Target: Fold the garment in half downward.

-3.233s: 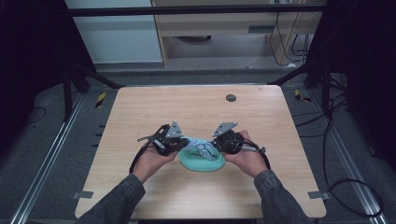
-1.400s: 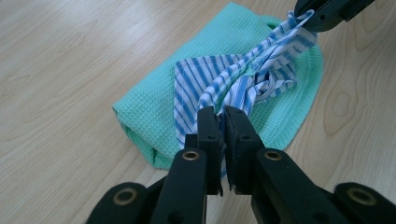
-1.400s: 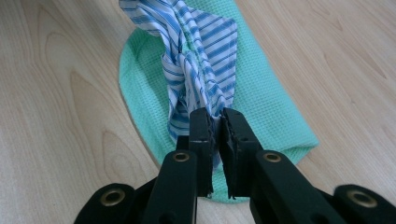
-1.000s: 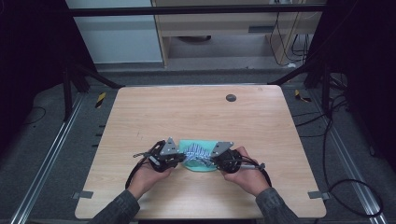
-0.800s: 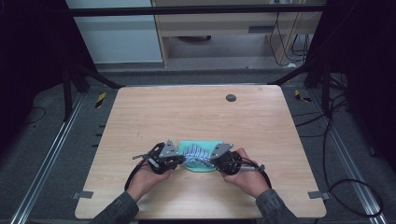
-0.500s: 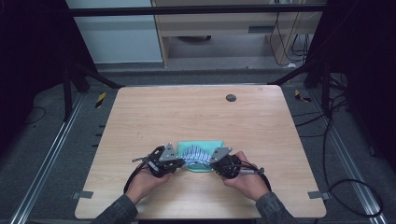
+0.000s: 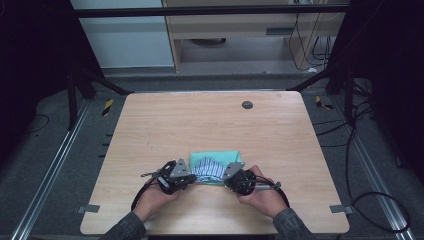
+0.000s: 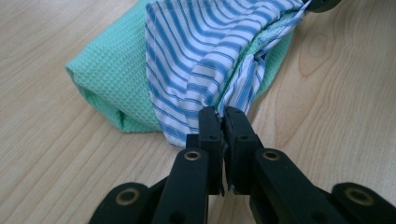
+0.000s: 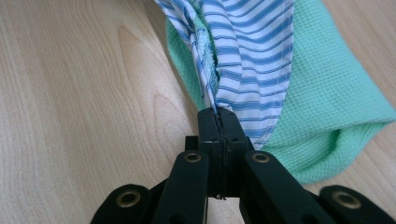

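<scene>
Both the left gripper (image 8: 223, 114) and right gripper (image 9: 218, 114) are clamped on the striped cloth (image 7: 209, 169) over the green towel (image 7: 216, 158); fold half made, near edge not yet laid on the bench (image 7: 200, 120)

From my screen the high view looks dim at its dark edges, with even overhead light on the table (image 7: 210, 125) and soft shadows. Both gripper views are bright and sharp up close (far wood grain softens slightly).

Both forearms reached in low. The left gripper (image 7: 186, 176) and right gripper (image 7: 226, 179) faced each other, close together, jaws pressed closed, each hand (image 7: 152, 199) wrapped behind its tool.
</scene>
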A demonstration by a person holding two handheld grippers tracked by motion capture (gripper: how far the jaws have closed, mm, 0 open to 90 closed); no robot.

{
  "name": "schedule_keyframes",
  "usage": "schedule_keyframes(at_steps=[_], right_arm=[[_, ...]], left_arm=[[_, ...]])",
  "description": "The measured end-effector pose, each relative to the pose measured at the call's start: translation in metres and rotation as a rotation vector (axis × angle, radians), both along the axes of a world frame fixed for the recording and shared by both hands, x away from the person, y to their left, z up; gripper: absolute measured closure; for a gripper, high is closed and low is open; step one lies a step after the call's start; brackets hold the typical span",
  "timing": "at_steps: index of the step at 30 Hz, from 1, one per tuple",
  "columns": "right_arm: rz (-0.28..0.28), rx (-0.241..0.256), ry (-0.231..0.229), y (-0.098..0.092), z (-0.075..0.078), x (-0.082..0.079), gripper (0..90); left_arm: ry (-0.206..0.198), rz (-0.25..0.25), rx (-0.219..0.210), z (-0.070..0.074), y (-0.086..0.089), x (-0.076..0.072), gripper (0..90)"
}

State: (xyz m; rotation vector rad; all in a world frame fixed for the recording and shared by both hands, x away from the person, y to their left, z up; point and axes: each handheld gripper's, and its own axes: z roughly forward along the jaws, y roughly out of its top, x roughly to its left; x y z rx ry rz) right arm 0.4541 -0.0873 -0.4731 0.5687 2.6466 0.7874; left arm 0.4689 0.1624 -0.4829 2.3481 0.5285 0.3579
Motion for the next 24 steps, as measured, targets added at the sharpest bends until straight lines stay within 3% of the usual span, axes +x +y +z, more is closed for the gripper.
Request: schedule_keyframes(at_steps=[24], right_arm=[[0.024, -0.033, 0.018, 0.0007, -0.0036, -0.0057, 90.0]], left_arm=[[0.017, -0.021, 0.024, -0.0028, 0.0021, -0.0067, 89.6]])
